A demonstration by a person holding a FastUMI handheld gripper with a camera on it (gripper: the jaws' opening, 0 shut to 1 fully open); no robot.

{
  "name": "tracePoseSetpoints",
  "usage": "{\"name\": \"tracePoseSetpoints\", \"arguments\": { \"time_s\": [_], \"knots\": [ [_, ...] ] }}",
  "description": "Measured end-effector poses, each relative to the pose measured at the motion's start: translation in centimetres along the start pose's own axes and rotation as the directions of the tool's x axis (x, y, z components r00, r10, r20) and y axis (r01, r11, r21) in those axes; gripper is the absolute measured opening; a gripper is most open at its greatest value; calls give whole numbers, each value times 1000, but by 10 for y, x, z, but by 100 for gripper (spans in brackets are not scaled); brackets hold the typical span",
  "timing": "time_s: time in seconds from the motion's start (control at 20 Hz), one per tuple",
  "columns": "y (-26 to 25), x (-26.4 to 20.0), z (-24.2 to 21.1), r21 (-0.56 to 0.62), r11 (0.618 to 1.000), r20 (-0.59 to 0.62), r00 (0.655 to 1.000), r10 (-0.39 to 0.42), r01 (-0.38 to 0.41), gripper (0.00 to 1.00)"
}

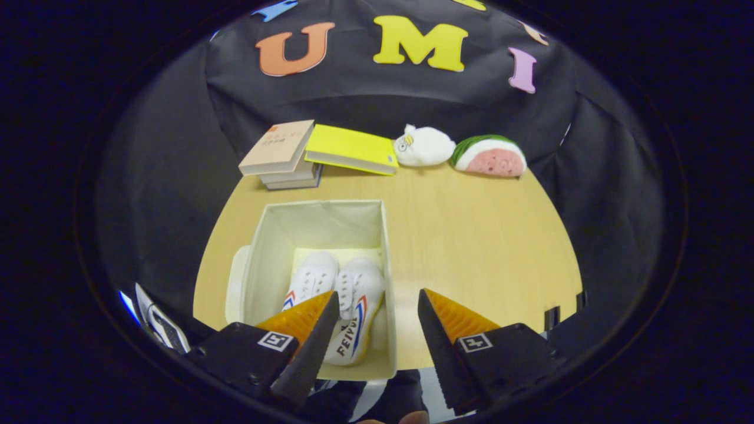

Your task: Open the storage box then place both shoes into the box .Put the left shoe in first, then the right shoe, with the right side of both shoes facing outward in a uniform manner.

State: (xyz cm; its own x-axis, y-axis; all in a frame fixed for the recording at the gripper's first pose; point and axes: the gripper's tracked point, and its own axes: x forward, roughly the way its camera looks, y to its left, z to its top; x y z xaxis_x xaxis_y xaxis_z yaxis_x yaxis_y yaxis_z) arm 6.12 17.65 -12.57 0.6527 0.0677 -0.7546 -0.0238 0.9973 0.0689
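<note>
An open white storage box stands on the round wooden table. Two white shoes with red and blue stripes lie side by side inside it, toes pointing away from me: one shoe on the left, the other shoe on the right by the box's right wall. The box's lid rests against the box's left side. My gripper hovers open above the box's near right corner, holding nothing. Its left finger covers the heel of the left-hand shoe.
At the table's far edge sit a stack of books, a yellow book, a white plush toy and a watermelon-slice plush. Bare tabletop lies to the right of the box.
</note>
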Motion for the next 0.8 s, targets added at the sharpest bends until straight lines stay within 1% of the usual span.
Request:
{"name": "tracePoseSetpoints", "arguments": {
  "time_s": [0.1,0.2,0.25,0.4,0.5,0.55,0.65,0.8],
  "knots": [
    [-12,-25,12,-1,1000,98,995,-15,15,87],
    [-25,-46,29,14,999,222,975,-31,29,87],
    [-32,-57,33,30,999,275,960,-45,39,88],
    [-52,-81,42,65,996,387,919,-82,61,100],
    [-63,-99,51,71,994,456,884,-104,81,100],
    [-68,-107,56,74,994,504,856,-110,84,100],
    [-75,-120,59,88,993,560,820,-117,82,100],
    [-80,-132,58,117,990,588,797,-134,81,100]
  ]
}}
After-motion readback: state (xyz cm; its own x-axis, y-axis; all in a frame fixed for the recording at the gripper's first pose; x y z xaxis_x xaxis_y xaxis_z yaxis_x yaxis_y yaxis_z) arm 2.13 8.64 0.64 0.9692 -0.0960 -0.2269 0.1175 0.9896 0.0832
